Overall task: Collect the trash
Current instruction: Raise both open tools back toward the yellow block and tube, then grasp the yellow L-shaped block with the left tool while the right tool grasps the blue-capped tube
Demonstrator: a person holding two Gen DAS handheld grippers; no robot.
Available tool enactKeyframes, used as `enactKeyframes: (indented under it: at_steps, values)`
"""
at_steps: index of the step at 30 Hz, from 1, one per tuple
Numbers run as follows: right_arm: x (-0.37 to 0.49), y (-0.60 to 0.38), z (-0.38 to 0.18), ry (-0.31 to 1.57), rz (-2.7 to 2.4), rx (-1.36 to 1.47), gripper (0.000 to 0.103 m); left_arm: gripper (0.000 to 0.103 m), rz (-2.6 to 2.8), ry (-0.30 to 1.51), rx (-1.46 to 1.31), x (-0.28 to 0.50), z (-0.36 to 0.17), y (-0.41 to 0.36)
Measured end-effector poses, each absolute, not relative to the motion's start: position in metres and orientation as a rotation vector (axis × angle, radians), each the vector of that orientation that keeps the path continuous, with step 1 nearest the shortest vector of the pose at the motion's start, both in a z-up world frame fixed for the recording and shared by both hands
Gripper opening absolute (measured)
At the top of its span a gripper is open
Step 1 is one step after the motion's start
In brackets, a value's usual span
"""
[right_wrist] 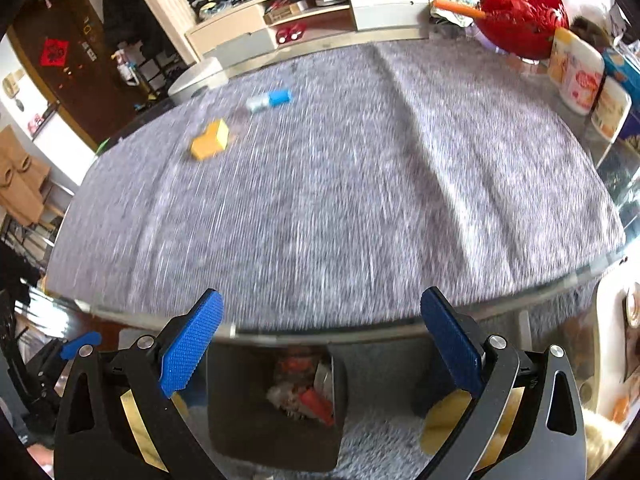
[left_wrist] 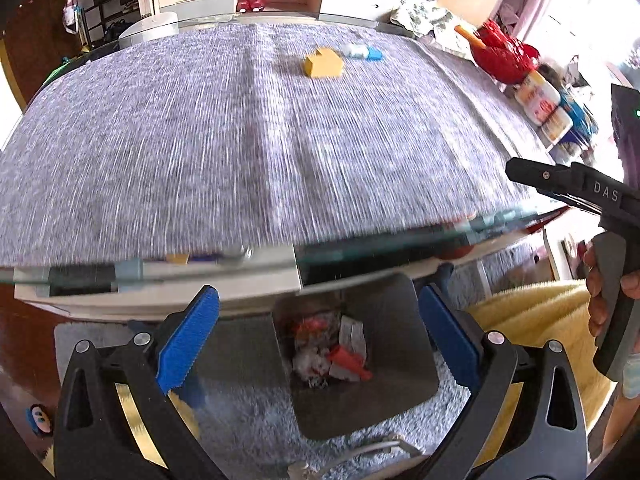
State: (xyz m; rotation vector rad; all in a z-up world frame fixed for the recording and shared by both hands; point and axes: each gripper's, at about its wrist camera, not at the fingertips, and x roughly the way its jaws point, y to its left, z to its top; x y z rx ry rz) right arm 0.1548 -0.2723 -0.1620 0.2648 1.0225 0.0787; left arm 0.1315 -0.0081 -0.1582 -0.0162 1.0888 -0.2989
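A dark grey bin (left_wrist: 400, 380) stands on the pale rug below the table's near edge, holding red and white scraps (left_wrist: 340, 352). My left gripper (left_wrist: 320, 332) hangs above it, open, with nothing between its blue pads. On the grey-clothed table (left_wrist: 200, 160) lie a yellow box (left_wrist: 323, 65) and a blue-and-white packet (left_wrist: 362, 52) at the far side. My right gripper (right_wrist: 320, 340) is open and empty over the table's front edge; the bin (right_wrist: 240, 420) shows beneath it. The yellow box (right_wrist: 210, 140) and the packet (right_wrist: 270, 98) sit far left.
A red bowl (left_wrist: 504, 56) and printed tubs (left_wrist: 540, 100) crowd the table's right side. A hand (left_wrist: 600, 300) holds the right gripper's black body (left_wrist: 580, 188) at the right. A low cabinet (right_wrist: 320, 12) stands behind the table. A yellow cushion (left_wrist: 532, 320) lies right of the bin.
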Motion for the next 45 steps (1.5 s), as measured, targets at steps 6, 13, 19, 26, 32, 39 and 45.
enactKeyframes:
  at_steps: [6, 13, 19, 26, 32, 39, 45]
  values:
    - [0.198, -0.272, -0.158, 0.997, 0.064, 0.250, 0.099, 0.095, -0.305, 1.073, -0.037, 0.181, -0.156, -0.017]
    - [0.260, -0.254, -0.158, 0.966, 0.074, 0.192, 0.099, 0.095, -0.300, 1.046, -0.017, 0.232, -0.152, -0.037]
    - [0.299, -0.255, -0.172, 0.989, 0.076, 0.208, 0.099, 0.095, -0.300, 1.051, -0.015, 0.265, -0.157, -0.047]
    - [0.319, -0.269, -0.174, 0.981, 0.060, 0.236, 0.099, 0.072, -0.274, 1.042, -0.018, 0.306, -0.165, -0.060]
    - [0.330, -0.267, -0.179, 0.988, 0.073, 0.220, 0.099, 0.065, -0.279, 1.042, -0.030, 0.330, -0.169, -0.073]
    - [0.343, -0.259, -0.185, 0.991, 0.090, 0.209, 0.099, 0.041, -0.233, 1.015, 0.004, 0.346, -0.173, -0.076]
    - [0.355, -0.240, -0.188, 0.983, 0.124, 0.165, 0.099, 0.041, -0.195, 1.013, -0.012, 0.355, -0.172, -0.051]
